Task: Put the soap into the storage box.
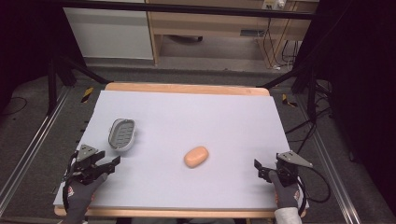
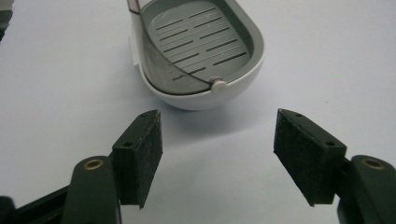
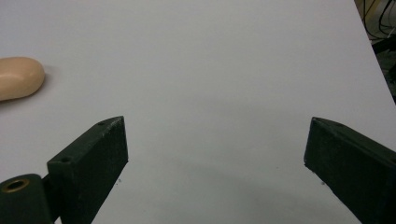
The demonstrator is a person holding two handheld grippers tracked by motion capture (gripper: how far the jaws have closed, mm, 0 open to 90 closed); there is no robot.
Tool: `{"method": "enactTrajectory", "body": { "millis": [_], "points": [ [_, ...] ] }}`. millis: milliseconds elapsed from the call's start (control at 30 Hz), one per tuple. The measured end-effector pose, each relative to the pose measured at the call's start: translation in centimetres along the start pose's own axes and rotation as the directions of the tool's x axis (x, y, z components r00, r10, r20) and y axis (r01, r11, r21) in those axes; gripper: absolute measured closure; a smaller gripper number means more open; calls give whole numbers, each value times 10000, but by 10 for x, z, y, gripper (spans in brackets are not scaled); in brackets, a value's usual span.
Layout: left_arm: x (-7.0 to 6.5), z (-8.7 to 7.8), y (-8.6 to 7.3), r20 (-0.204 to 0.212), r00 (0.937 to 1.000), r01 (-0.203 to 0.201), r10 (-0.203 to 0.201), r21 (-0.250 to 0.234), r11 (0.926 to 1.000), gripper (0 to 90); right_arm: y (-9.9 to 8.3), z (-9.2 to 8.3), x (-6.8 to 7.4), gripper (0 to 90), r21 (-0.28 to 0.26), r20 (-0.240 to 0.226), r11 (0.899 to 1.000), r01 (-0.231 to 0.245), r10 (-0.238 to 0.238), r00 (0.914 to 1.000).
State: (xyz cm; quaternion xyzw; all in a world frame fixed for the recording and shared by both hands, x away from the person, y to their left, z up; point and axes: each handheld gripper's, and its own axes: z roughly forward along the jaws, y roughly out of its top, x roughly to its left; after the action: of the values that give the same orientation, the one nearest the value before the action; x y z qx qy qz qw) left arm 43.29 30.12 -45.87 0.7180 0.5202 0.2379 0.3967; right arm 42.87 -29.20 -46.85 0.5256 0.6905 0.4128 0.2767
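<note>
Soap dish [image 1: 122, 134]: oval, white outer shell with a grey slotted insert, rows of parallel drain slits, smooth plastic look. A thin grey rim or bail runs along one side to a small round white pivot knob, clear in the left gripper view [image 2: 198, 56]. It sits on the left half of the table [image 1: 187, 112], mid-depth, long axis running near to far. No brand, label or writing readable on it.

Soap bar [image 1: 196, 156]: peach-orange, rounded oblong, matte and smooth, no stamp visible. It lies near the centre of the table, slightly toward the near edge, well apart from the dish and to its right. In the right gripper view it sits at the far left edge [image 3: 18, 77].

Left gripper [image 1: 108, 164]: at the near-left corner, jaws spread wide and holding nothing, pointing at the dish, which is just beyond the tips and not touching. Jaw pads [image 2: 144, 154] are black, rough-grained rectangular blocks, with brass-coloured bushings at the mounts.

Right gripper [image 1: 259, 171]: at the near-right, jaws also spread wide with nothing between them, above bare table, well apart from the soap.

Table surface: flat pale lavender-grey sheet, matte, on a light wood board whose edge shows at the far and near sides.
</note>
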Motion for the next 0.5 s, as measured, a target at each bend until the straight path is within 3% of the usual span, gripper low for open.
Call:
{"method": "enactTrajectory", "body": {
  "millis": [500],
  "points": [
    [-28,0,6,496,9981,-354,358,-71,9993,335,0,0,4,55,5,236,9999,113,-114,9997]
  ]
}}
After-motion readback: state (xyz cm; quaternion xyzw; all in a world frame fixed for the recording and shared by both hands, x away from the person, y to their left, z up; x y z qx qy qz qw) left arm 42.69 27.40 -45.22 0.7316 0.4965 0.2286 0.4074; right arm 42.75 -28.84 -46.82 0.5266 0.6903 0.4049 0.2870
